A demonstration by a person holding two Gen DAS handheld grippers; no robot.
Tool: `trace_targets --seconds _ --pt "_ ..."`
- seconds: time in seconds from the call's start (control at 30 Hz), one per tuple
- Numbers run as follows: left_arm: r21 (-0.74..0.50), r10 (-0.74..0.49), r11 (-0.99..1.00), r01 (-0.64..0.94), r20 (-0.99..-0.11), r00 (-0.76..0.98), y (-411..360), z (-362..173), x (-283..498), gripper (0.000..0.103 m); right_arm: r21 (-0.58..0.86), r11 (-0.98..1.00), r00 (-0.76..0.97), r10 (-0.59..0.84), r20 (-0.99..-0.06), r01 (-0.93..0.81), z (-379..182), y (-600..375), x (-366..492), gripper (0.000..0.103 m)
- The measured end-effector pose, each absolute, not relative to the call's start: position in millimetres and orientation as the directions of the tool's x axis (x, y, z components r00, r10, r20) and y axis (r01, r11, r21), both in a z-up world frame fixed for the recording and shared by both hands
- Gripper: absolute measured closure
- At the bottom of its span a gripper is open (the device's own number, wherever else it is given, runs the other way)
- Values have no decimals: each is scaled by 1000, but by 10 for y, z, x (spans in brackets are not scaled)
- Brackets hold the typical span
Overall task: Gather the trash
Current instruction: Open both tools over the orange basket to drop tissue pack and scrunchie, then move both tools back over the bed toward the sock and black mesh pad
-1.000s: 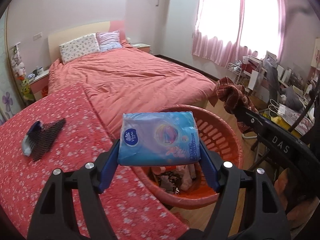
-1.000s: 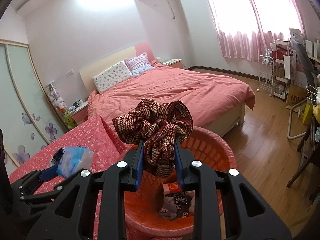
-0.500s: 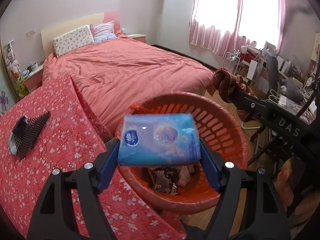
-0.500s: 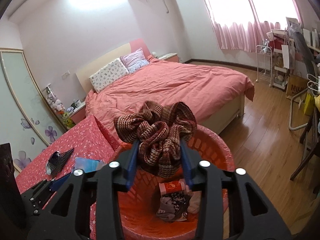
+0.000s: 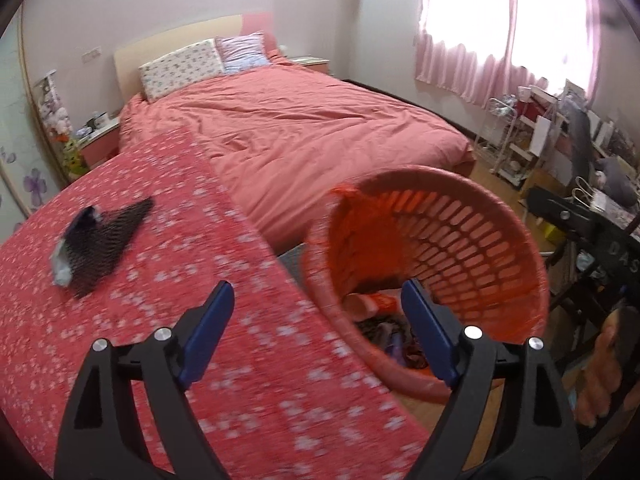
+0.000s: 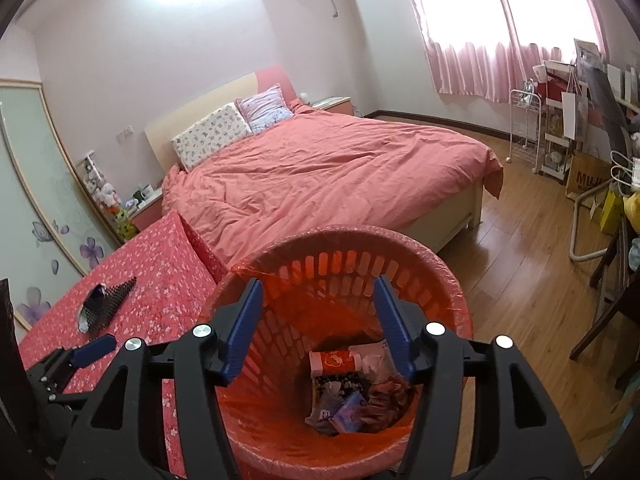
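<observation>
An orange plastic basket (image 6: 448, 280) lined with a bag stands beside the red floral table (image 6: 160, 280). Inside lie the blue tissue pack (image 6: 352, 408), the red-brown knitted cloth (image 6: 386, 398) and other trash. My right gripper (image 6: 316, 320) is open and empty above the basket. My left gripper (image 5: 316, 320) is open and empty over the table edge, left of the basket (image 5: 480, 216). A black mesh piece with a blue-white scrap (image 5: 96, 240) lies on the table (image 5: 200, 240), also in the right wrist view (image 6: 102, 308).
A bed with a salmon cover (image 6: 328, 160) lies behind the basket. A wooden floor (image 6: 528, 264) spreads to the right. A cluttered desk, a white cart (image 6: 524, 128) and a chair stand along the right wall. The right gripper's body (image 5: 580, 228) shows right of the basket.
Both grippers opened. The blue tissue pack dropped from the left one and the knitted cloth from the right one into the basket. The left gripper swung left towards the table.
</observation>
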State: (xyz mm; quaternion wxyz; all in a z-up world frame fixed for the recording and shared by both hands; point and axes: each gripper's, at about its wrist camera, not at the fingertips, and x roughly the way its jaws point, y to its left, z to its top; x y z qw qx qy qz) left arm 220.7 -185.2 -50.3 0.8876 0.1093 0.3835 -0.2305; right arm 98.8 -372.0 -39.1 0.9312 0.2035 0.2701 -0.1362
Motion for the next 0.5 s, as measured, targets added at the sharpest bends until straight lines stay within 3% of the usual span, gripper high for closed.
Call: trace_targets --seconds 0.5 --pt "82 -64 981 175 -715 697 -358 -377 2729 19 230 941 818 -75 -570 247 -314 -3092 1141 45"
